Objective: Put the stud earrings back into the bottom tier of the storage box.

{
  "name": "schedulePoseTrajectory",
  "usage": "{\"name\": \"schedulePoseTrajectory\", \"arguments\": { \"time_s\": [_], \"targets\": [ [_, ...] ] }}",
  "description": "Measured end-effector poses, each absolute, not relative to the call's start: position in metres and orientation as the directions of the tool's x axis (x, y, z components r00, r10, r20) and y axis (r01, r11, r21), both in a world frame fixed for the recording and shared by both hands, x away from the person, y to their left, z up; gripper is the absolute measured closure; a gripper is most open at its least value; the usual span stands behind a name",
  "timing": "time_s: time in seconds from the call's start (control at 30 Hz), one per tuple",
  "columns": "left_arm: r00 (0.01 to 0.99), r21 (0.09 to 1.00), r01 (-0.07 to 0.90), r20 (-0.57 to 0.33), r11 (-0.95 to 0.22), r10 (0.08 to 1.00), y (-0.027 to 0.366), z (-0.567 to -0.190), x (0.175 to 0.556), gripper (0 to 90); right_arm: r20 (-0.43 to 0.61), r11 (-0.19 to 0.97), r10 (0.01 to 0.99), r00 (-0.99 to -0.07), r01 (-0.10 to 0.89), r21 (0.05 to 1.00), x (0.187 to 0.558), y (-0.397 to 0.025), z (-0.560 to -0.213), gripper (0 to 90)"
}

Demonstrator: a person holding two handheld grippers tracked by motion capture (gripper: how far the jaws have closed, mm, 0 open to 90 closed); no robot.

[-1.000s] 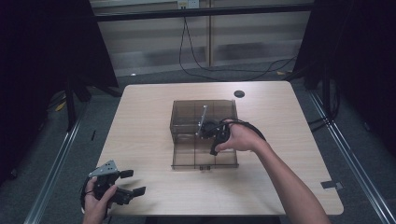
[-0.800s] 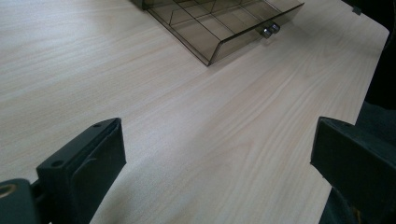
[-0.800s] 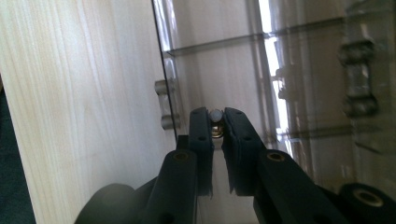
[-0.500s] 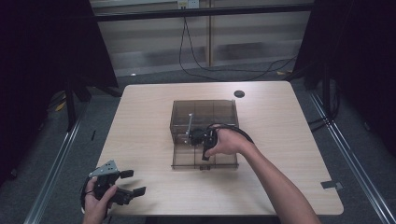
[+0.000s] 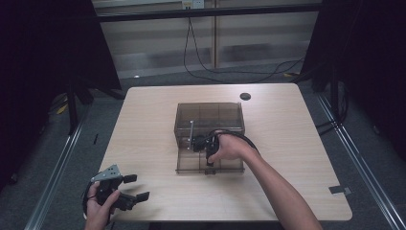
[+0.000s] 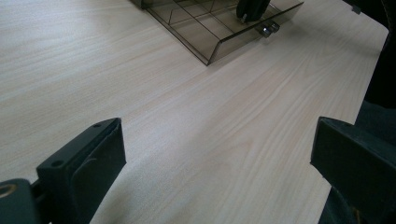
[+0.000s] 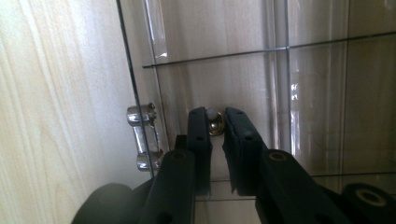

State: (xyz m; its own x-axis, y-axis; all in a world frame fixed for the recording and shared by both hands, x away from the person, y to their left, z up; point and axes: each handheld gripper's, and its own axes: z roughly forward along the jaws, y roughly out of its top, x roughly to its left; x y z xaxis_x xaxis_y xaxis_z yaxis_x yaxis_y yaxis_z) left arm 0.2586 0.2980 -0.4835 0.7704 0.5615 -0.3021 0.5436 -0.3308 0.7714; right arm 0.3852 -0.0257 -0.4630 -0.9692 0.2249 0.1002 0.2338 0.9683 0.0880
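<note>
Wooden table [image 5: 143,124], right gripper [image 7: 216,122] pinching small metal ball [image 7: 214,127], left gripper [image 6: 215,154] spread wide.

1. No readable text, label, brand, number or sign anywhere.
2. Clear drawer box [image 5: 209,122]: smoke-tinted walls, no print or sticker.
3. Counter [image 5: 297,143]: plain wood grain, unmarked. The small dark tab [image 5: 338,189] at its near right edge is too small to tell whether it carries writing.
4. Round black disc [image 5: 245,96] at the far edge of the counter: no legible marking.
5. Left gripper [image 5: 130,188] and right gripper [image 7: 216,122]: black fingers [image 6: 81,163], no lettering or logo visible.
6. Pale fitting [image 5: 192,4] on the back frame: blurred, nothing legible.
</note>
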Motion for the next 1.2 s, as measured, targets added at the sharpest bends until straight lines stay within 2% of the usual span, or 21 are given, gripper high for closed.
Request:
{"name": "schedulePoseTrajectory", "arguments": {
  "time_s": [0.57, 1.2],
  "targets": [
    [0.769, 0.771, 0.544, -0.302, -0.330, 0.563, 0.298, -0.484, 0.259, 3.0, 0.103, 0.952, 0.251, -0.963, 0.264, 0.152, 0.380, -0.038, -0.449, 74.2],
    [0.769, 0.768, 0.546, -0.301, -0.335, 0.564, 0.297, -0.484, 0.259, 3.0, 0.096, 0.906, 0.340, -0.936, 0.353, 0.235, 0.367, -0.098, -0.422, 72.3]
  ]
}}
